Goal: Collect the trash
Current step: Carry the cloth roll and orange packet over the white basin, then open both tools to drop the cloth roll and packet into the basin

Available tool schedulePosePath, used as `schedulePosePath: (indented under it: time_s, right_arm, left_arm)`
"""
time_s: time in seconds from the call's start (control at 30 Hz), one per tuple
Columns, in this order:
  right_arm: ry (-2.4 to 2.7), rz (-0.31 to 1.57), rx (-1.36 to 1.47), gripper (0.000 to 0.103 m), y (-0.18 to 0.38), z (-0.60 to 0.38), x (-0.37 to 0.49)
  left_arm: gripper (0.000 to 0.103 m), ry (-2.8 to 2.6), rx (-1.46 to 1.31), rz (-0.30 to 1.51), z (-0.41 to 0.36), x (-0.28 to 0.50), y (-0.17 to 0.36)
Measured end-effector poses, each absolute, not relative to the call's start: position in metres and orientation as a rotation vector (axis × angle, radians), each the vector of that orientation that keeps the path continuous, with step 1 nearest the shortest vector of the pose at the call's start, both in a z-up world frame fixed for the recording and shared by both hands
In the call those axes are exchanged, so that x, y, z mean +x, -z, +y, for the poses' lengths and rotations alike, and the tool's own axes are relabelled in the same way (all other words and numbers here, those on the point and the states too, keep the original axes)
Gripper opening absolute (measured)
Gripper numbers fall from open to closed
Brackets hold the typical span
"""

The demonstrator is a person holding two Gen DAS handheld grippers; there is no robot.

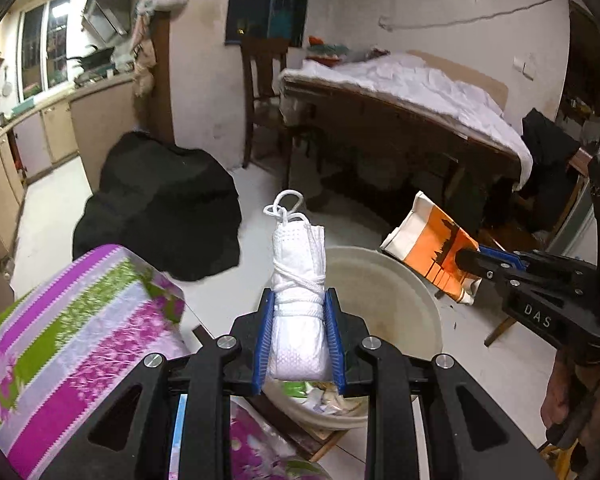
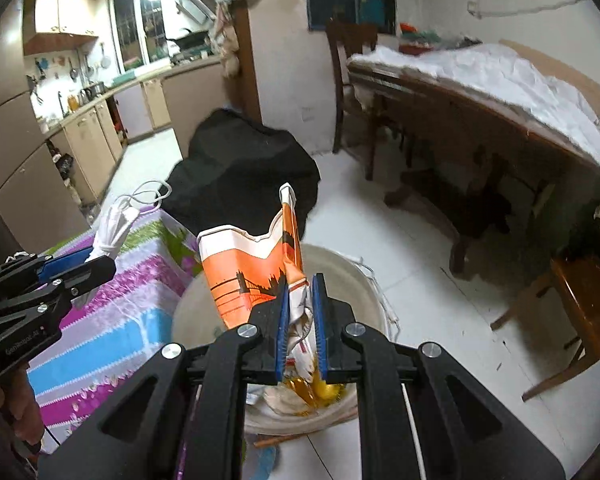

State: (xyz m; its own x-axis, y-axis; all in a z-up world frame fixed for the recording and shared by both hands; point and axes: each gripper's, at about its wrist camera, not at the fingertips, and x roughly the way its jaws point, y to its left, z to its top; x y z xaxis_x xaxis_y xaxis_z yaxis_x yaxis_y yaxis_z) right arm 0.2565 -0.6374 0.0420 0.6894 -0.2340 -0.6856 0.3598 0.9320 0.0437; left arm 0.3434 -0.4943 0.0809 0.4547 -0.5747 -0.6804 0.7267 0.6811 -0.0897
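Note:
My left gripper [image 1: 299, 300] is shut on a rolled white face mask [image 1: 298, 276] tied with its own ear loops, held just above the near rim of a cream trash bin [image 1: 400, 280]. My right gripper [image 2: 301, 280] is shut on a crushed orange-and-white paper cup [image 2: 248, 268], also over the cream trash bin [image 2: 352, 276]. Scraps of wrapper and yellow litter lie in the bin's bottom. In the left wrist view the right gripper [image 1: 470, 262] comes in from the right with the paper cup [image 1: 428, 248]. In the right wrist view the left gripper [image 2: 100, 266] and mask [image 2: 114, 228] show at left.
A surface with a pink, green and white striped cloth [image 1: 72, 320] lies left of the bin. A black covered bundle [image 1: 160, 204] sits on the white floor behind. A wooden table with white cloth [image 1: 420, 92], chairs [image 2: 580, 304] and a kitchen counter [image 1: 40, 132] surround the spot.

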Motion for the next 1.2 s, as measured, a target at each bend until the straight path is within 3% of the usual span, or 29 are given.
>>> schedulePosePath:
  time_s: [0.5,1.2]
  right_arm:
    - [0.342,0.828,0.23,0.01,-0.003,-0.676,0.265]
    - [0.332,0.839,0.23,0.01,0.007,-0.689,0.27]
  left_arm:
    - [0.026,0.841,0.252,0.838,-0.535,0.36,-0.014]
    - [0.026,0.823,0.271,0.86,-0.543,0.368,0.009]
